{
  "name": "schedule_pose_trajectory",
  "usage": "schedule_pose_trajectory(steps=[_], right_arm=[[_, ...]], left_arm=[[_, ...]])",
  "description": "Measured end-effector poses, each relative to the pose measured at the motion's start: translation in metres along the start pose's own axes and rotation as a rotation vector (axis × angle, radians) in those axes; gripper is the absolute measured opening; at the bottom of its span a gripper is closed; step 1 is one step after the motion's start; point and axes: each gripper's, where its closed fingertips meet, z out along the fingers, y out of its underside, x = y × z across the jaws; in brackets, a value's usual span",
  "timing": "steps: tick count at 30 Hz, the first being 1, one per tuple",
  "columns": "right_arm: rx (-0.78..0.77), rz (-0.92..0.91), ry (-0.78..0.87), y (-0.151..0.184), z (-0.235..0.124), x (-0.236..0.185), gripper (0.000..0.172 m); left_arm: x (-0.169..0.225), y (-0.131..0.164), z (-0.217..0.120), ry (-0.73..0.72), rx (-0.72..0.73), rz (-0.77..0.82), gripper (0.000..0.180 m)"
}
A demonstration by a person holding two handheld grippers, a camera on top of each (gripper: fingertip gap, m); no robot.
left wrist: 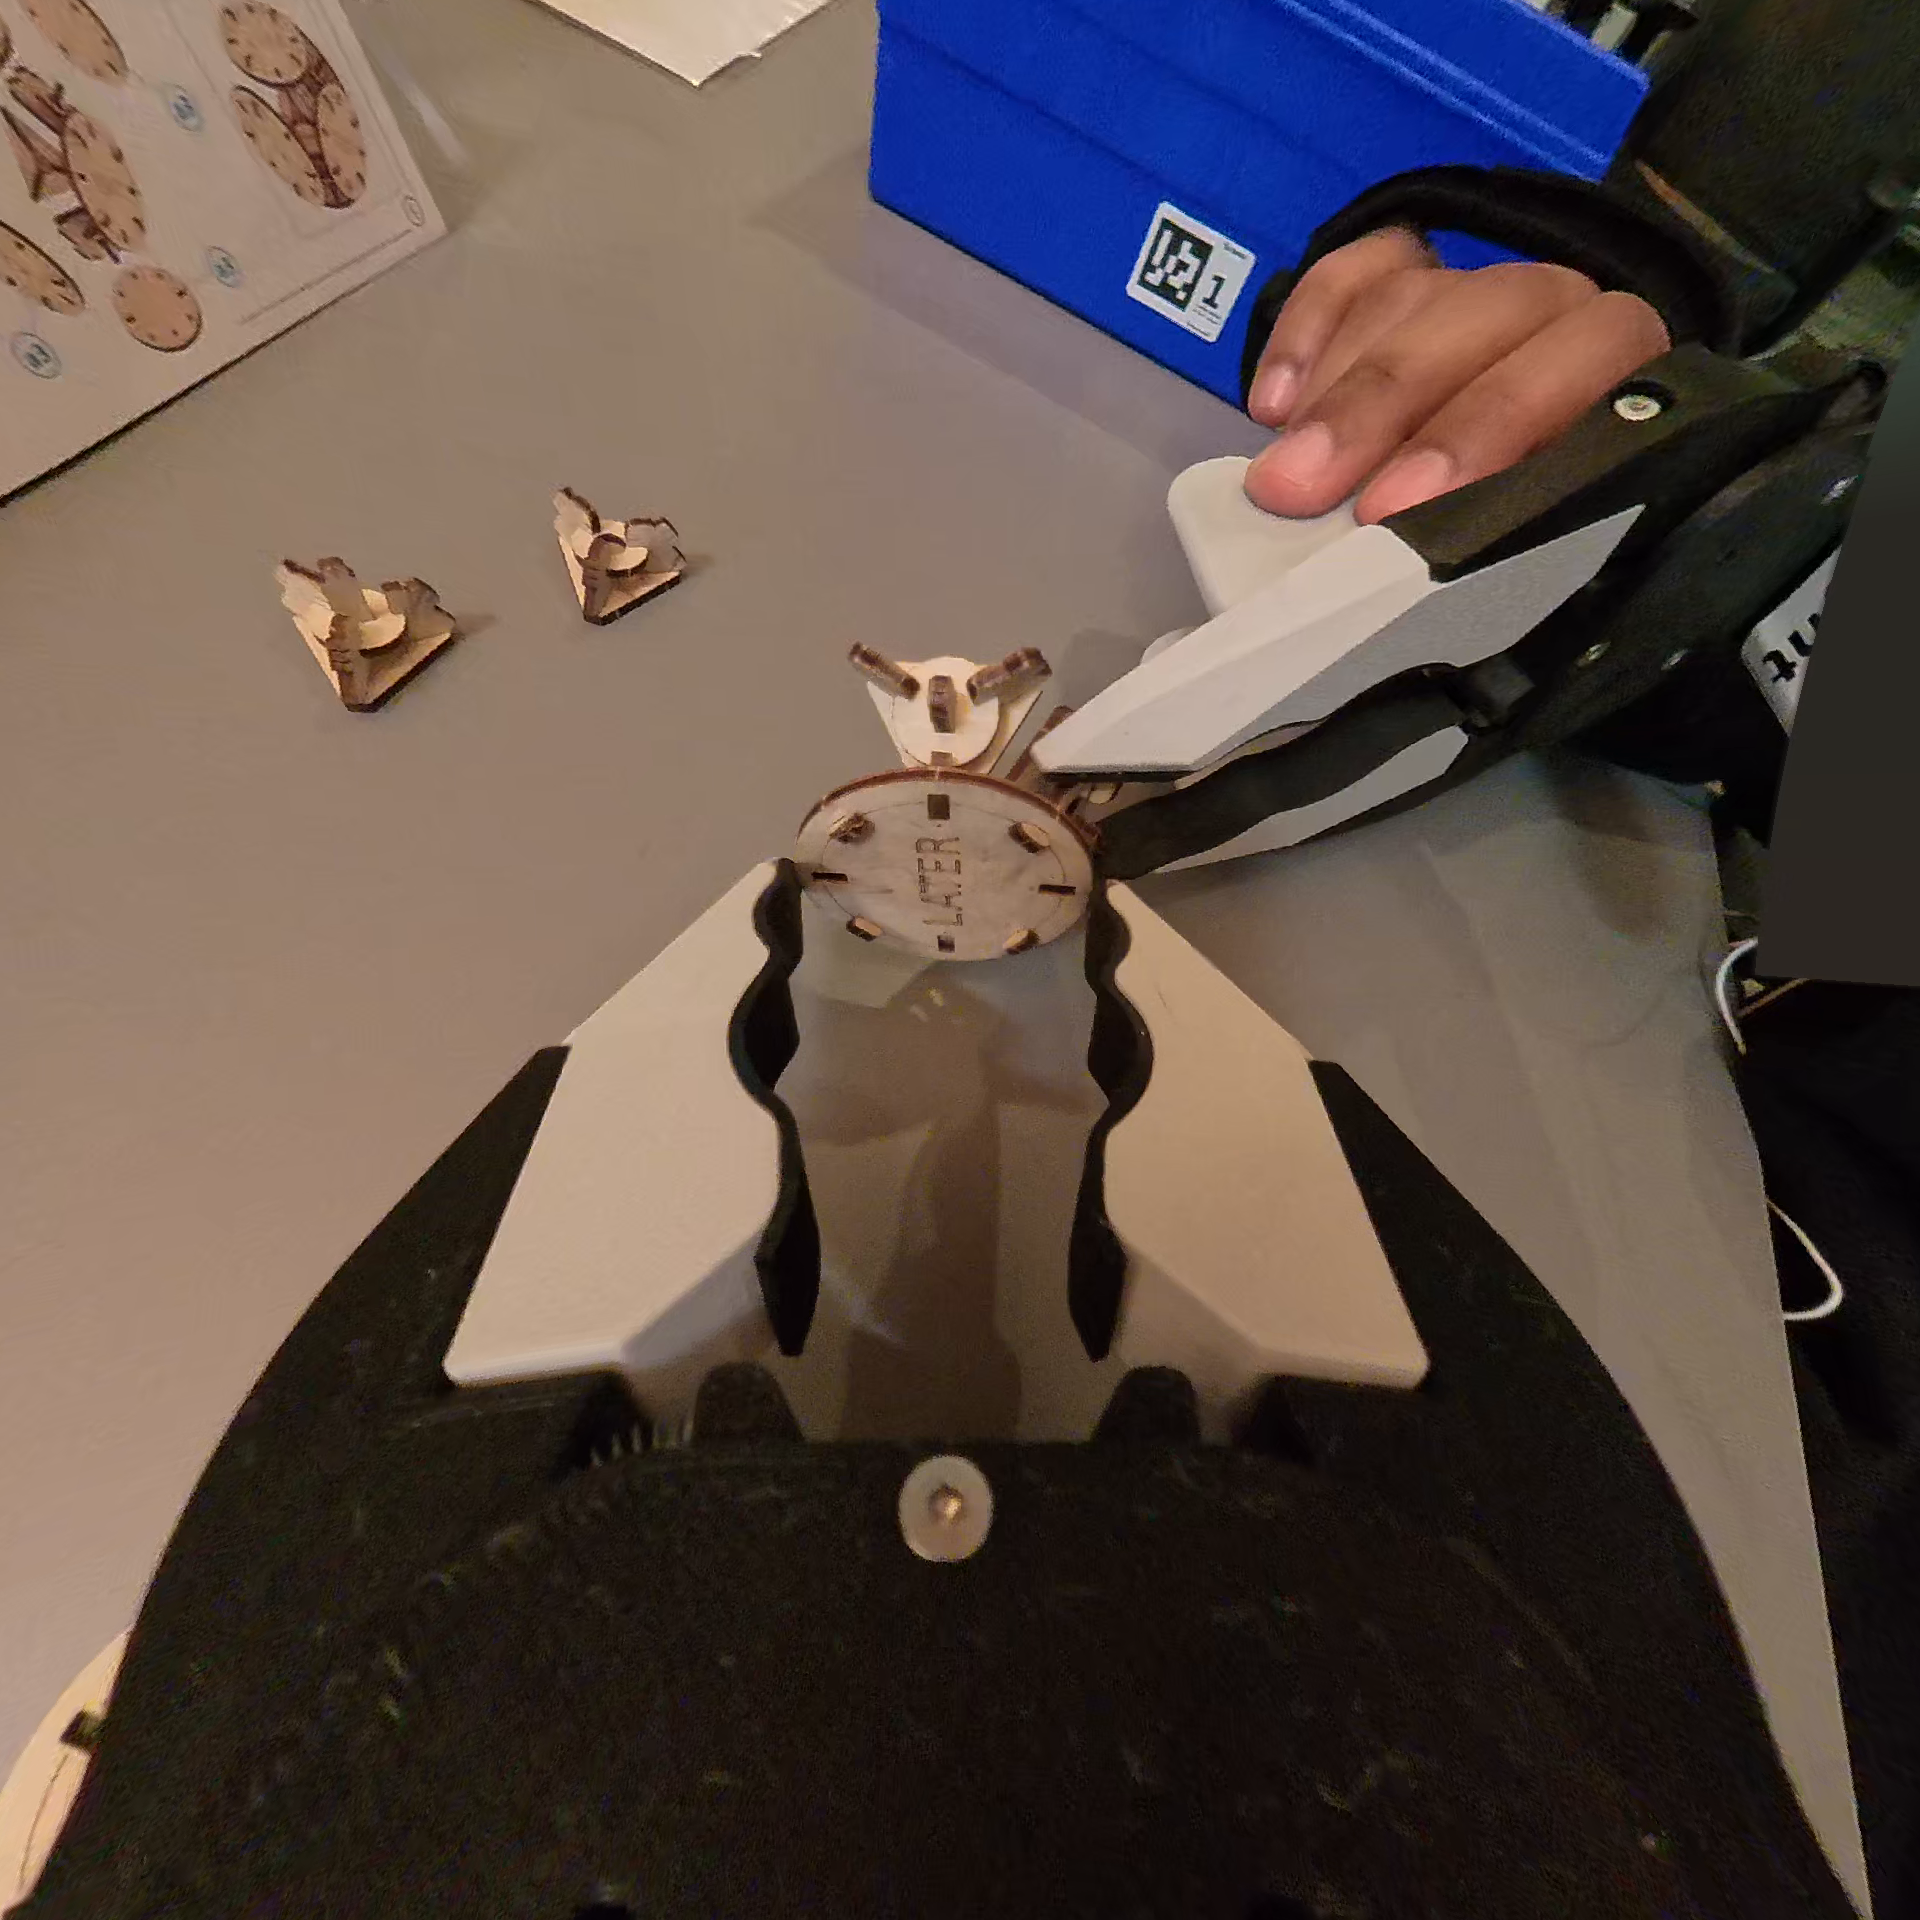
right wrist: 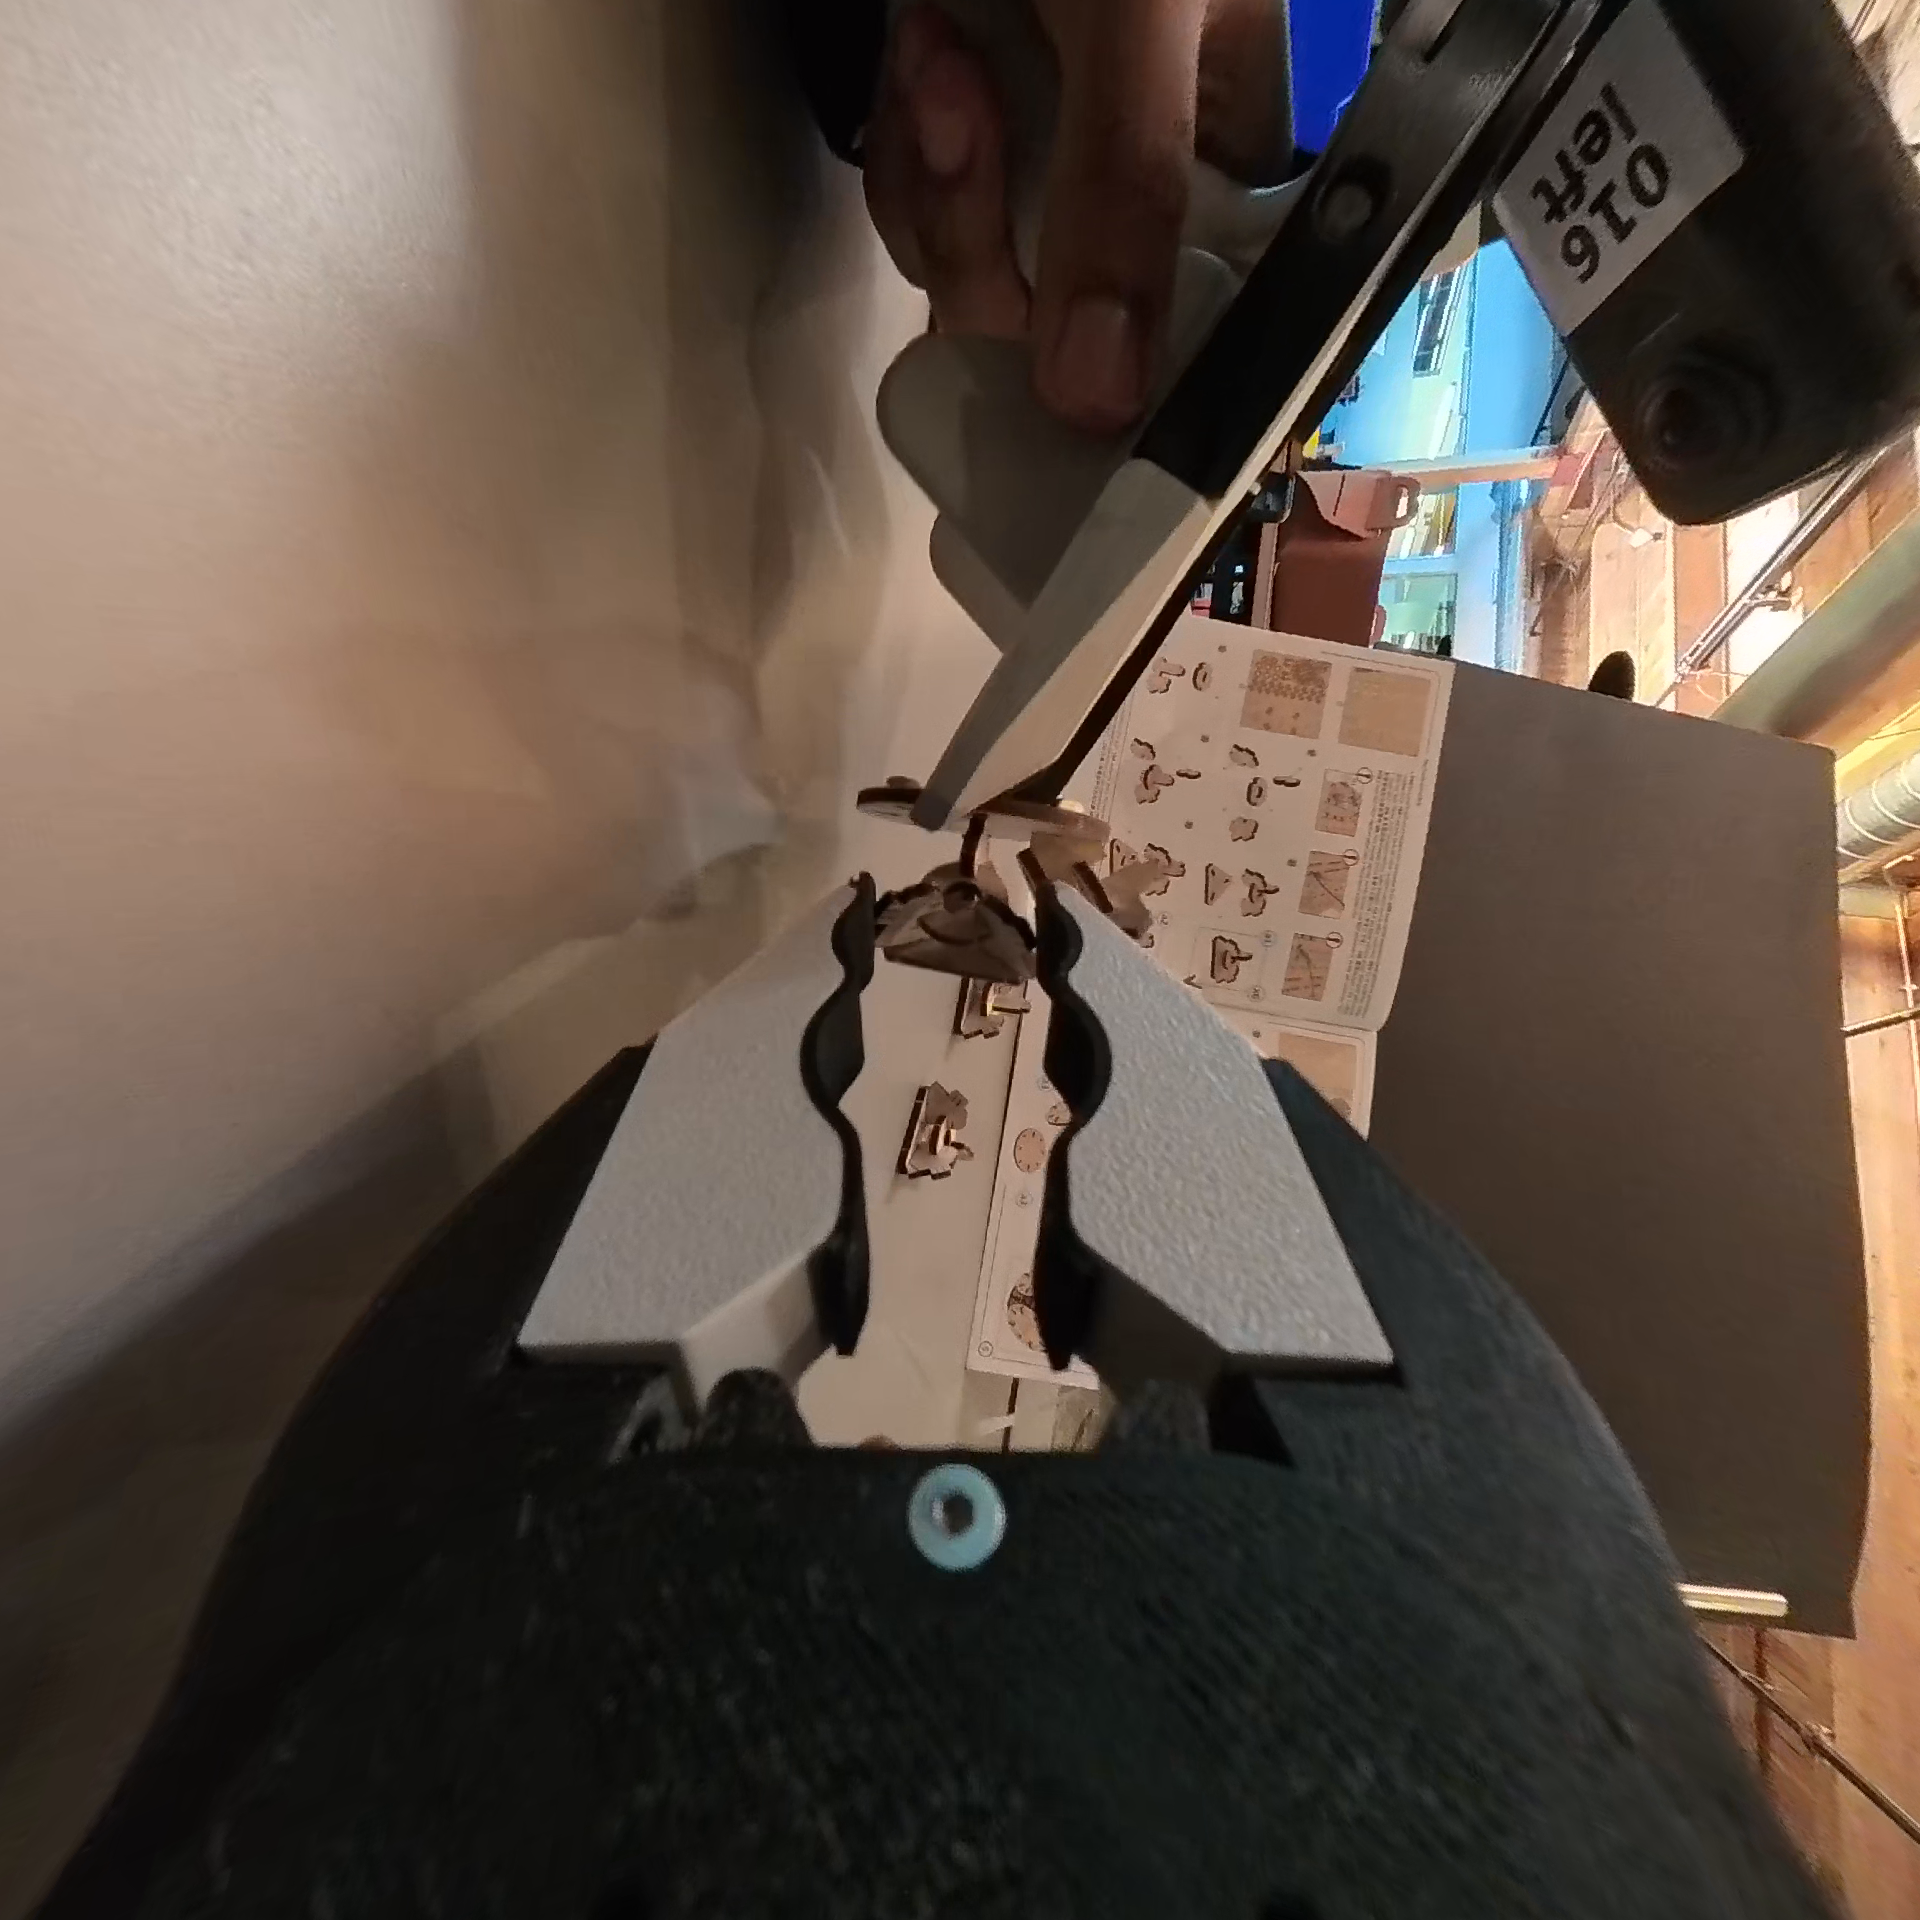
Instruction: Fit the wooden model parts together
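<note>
**Two grippers meeting on one wooden assembly**

We are holding the left gripper (left wrist: 940, 894) low over the grey counter (left wrist: 623, 935), its dark pads (left wrist: 774, 925) clamped on the two edges of a round wooden disc (left wrist: 945, 878). The disc is standing on edge, its engraved, slotted face turned toward our camera.

Just behind the disc, we are bringing in the right gripper (right wrist: 951, 925) from the right side. It is gripping a small triangular wooden piece (right wrist: 951, 930), with the pads against that piece's two sides. In the left wrist view another flat piece with pegs (left wrist: 951, 696) is showing above the disc's rim; whether piece and disc are already joined we cannot tell. A hand (left wrist: 1444, 374) is wrapping the right gripper's handle.

We judge the step in hand to be mating the two parts. Any further move would call for keeping tabs in line with slots and both grasps steady.

Farther off on the counter, two more triangular pieces (left wrist: 366, 636) (left wrist: 618, 561) are lying well apart from the grippers. Beyond them an instruction sheet (left wrist: 208, 208) is lying at the left, and a blue box (left wrist: 1195, 135) is standing at the back.
</note>
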Motion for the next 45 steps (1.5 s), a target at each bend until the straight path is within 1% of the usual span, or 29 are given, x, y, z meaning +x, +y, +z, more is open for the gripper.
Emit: schedule_pose_trajectory(steps=[12, 24, 45], right_arm=[[0.032, 0.006, -0.017, -0.005, -0.003, -0.002, 0.029], [0.05, 0.042, -0.007, -0.007, -0.005, 0.001, 0.03], [0.121, 0.119, -0.01, -0.015, -0.01, 0.006, 0.03]], left_arm=[[0.0, 0.0, 0.0, 0.007, 0.002, -0.003, 0.053], [0.0, -0.004, -0.005, 0.063, 0.041, -0.066, 0.053], [0.007, -0.003, -0.006, 0.092, 0.031, -0.032, 0.053]])
